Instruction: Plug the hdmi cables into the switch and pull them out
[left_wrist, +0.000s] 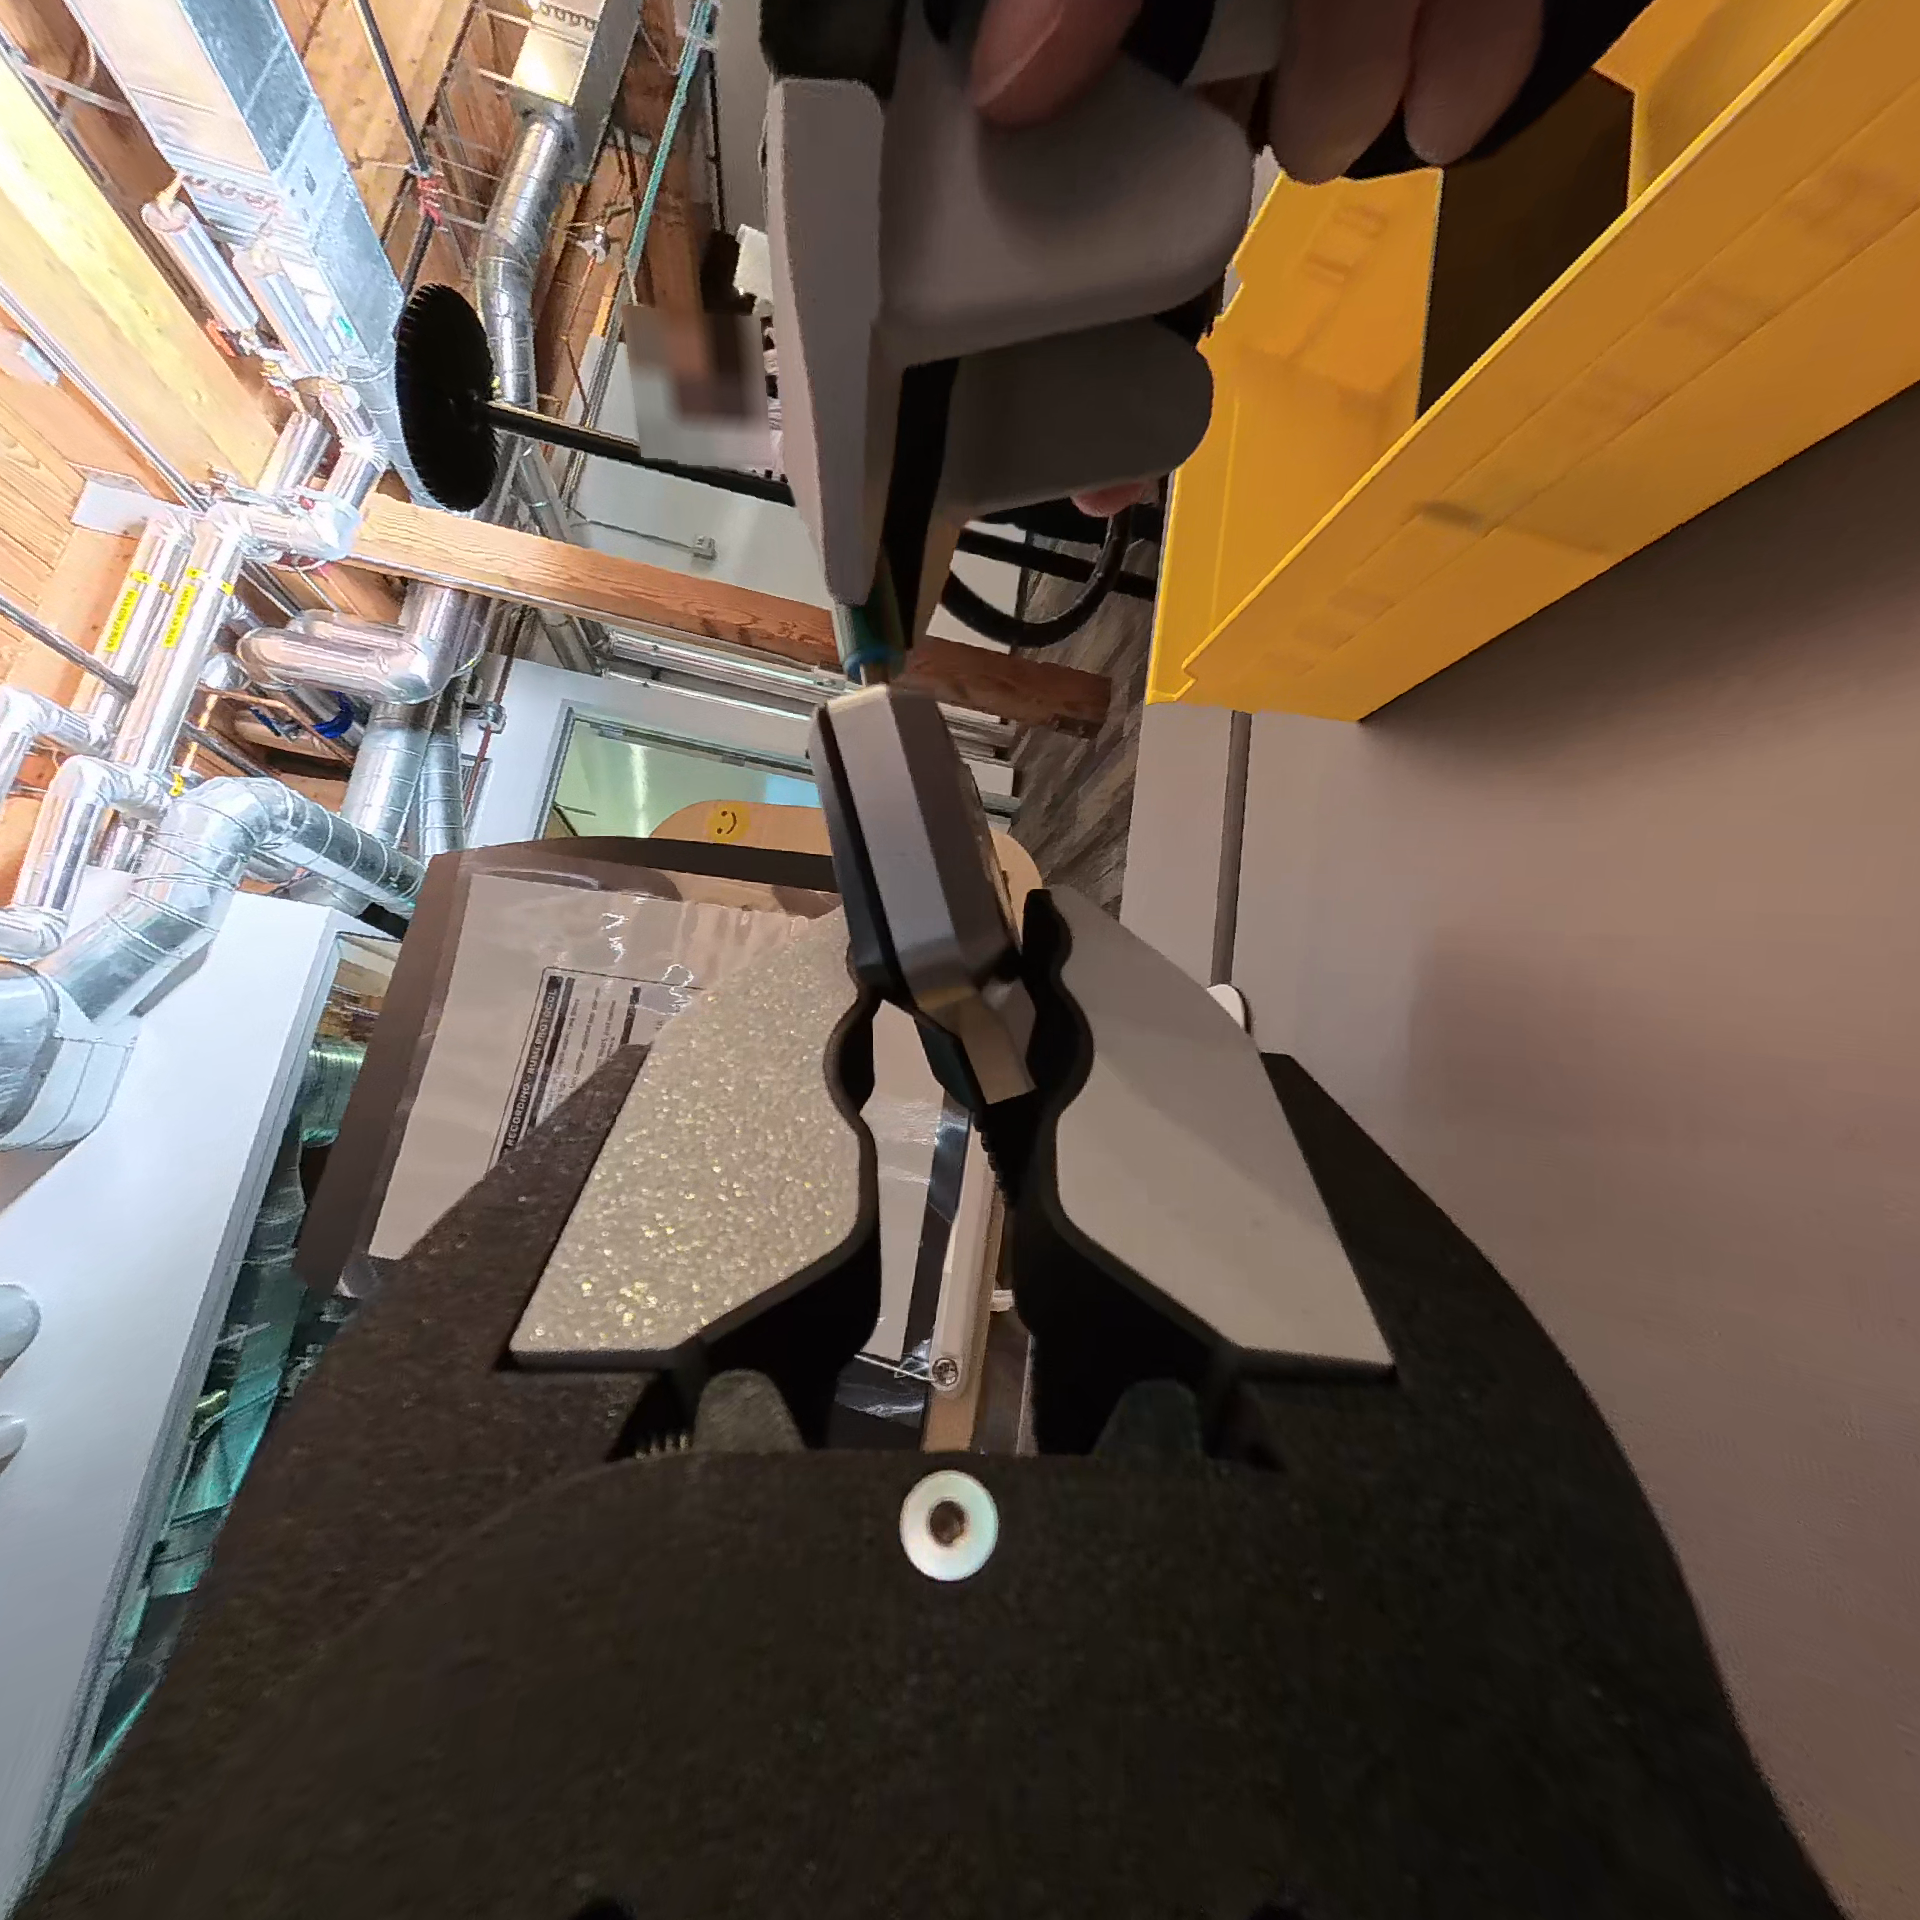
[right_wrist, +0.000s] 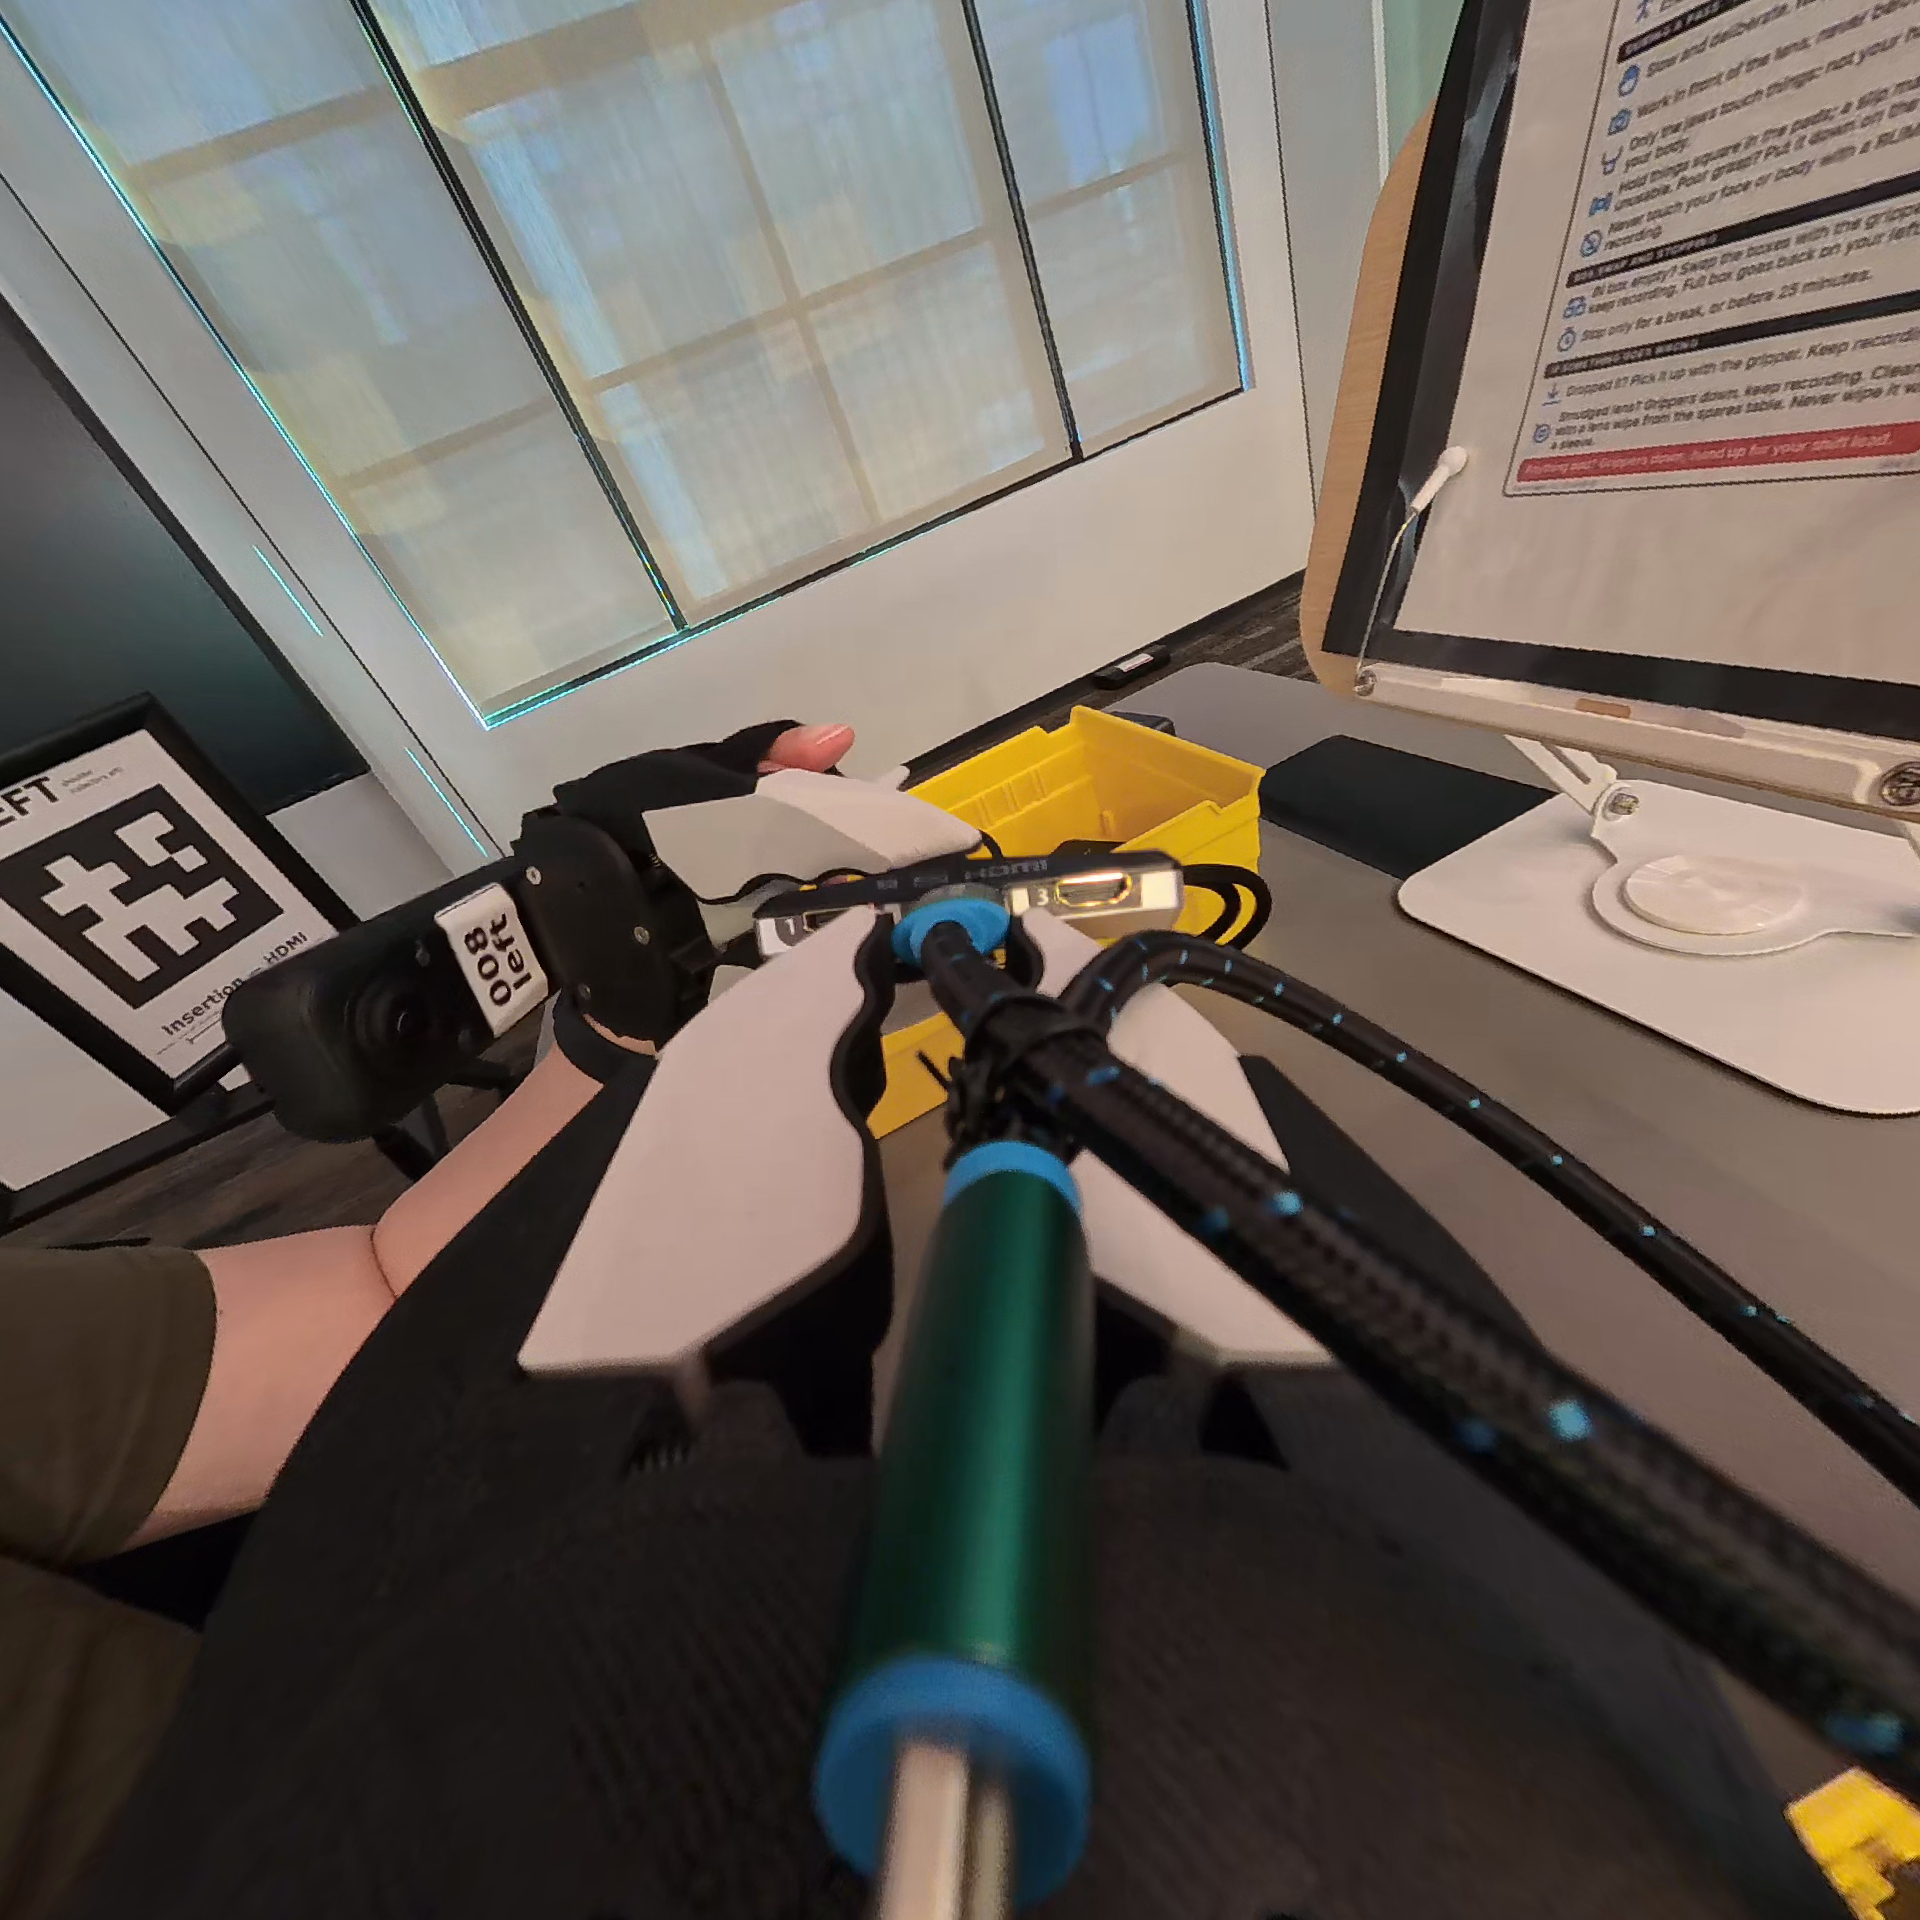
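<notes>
The switch (right_wrist: 971, 896), a flat black-and-silver box, is held in the air above the grey table (right_wrist: 1558, 1091), clamped by one end between the fingers of the left gripper (left_wrist: 951, 1023). In the right wrist view its long axis is seen running roughly level from left to right, with the port face turned toward the right gripper (right_wrist: 951, 940); in the left wrist view it is seen edge-on, reaching away from the pads toward the right gripper. The right gripper is closed on the plug (right_wrist: 940, 930), blue-collared, at the middle of that port face; whether the plug is fully seated cannot be told. The plug's axis is pointed straight into the switch, square to its length. The braided black cable (right_wrist: 1351, 1299) is looped back from the plug over the right finger, and its other end, a green plug (right_wrist: 966, 1455), lies along the gripper. Just behind the switch a yellow bin (right_wrist: 1122, 769) is set on the table; right of it stands a white-footed board (right_wrist: 1683, 343) bearing a printed sheet. Beyond the switch a large window (right_wrist: 665, 312) is seen, and pipes (left_wrist: 239, 582) under the timber ceiling.
</notes>
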